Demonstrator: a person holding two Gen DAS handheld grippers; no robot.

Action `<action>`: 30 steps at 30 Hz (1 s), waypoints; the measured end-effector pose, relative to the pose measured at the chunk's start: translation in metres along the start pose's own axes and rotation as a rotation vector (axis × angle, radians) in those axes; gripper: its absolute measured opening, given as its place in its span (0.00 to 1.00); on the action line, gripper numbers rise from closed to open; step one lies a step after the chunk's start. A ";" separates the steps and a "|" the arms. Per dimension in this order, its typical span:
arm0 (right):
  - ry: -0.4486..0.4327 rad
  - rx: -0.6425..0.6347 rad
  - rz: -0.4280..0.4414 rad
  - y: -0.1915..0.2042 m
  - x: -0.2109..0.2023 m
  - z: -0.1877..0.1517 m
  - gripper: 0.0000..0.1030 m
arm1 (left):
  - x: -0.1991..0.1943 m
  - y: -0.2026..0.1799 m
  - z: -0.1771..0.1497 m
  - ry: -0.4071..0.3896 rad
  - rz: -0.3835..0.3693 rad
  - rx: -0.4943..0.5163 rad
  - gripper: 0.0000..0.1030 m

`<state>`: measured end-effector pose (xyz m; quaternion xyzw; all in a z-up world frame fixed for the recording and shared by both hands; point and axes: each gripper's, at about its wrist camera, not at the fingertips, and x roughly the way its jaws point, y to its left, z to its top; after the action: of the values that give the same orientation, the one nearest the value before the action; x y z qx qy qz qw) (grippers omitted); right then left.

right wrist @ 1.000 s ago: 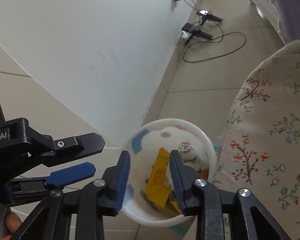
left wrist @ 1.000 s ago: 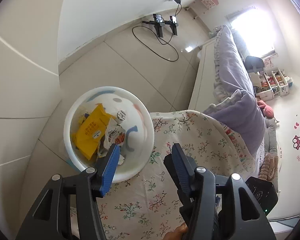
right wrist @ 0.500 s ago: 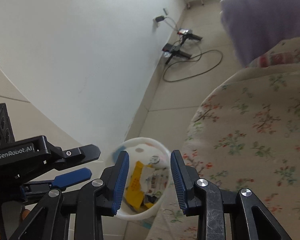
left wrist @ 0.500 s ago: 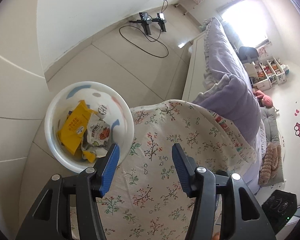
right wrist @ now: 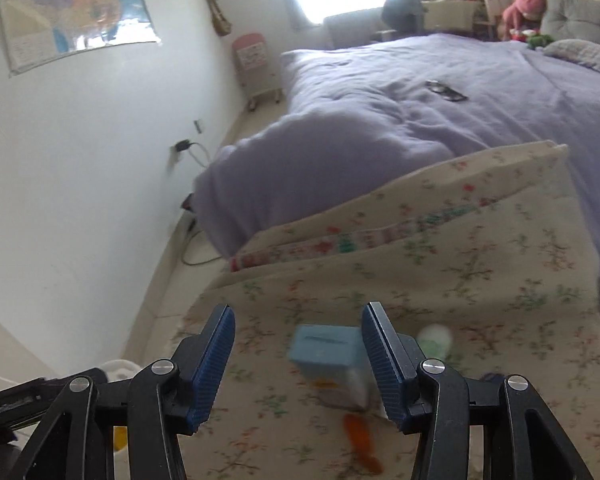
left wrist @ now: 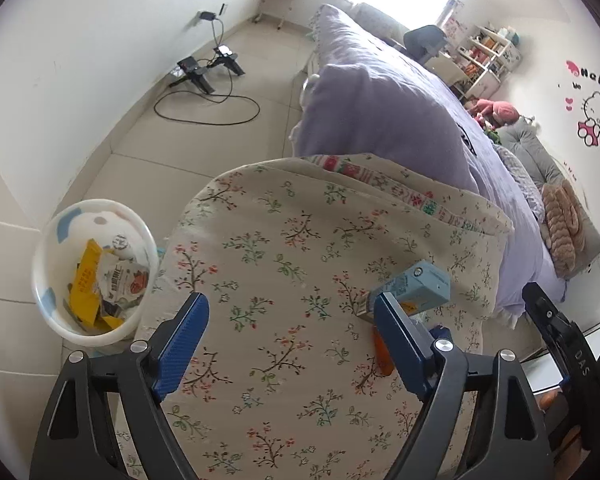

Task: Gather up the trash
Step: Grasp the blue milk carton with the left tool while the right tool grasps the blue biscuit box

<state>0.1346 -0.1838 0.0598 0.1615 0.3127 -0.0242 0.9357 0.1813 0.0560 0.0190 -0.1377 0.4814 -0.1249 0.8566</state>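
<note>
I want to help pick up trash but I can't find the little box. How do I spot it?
Look at the flowery cloth spread in front of the purple bed. Near its right side lies a small carton, lying on its side beside a thin orange scrap. It is the only pale blue, boxy thing there; the white bin on the floor holds yellow wrappers instead.

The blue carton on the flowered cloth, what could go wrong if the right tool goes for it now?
1. The blue carton sits close to one finger of the open right tool, off centre, so closing may shove or tip it.
2. The orange wrapper lies right beside it and could get pinched along.
3. The trash bin stands on the floor past the flowered cloth's edge; a loose grip may drop the carton short.
</note>
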 end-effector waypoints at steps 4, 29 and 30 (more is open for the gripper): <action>0.043 0.029 -0.134 -0.054 0.002 -0.004 0.57 | 0.021 -0.042 -0.016 0.043 -0.017 0.110 0.87; 0.463 0.146 -0.261 -0.174 0.061 -0.056 0.58 | 0.143 -0.144 -0.044 0.007 0.223 0.407 0.87; 0.488 0.130 -0.257 -0.174 0.067 -0.060 0.58 | 0.144 -0.144 -0.043 0.002 0.219 0.407 0.87</action>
<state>0.1285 -0.3260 -0.0748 0.1811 0.5445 -0.1231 0.8097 0.2053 -0.1327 -0.0652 0.0911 0.4593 -0.1257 0.8746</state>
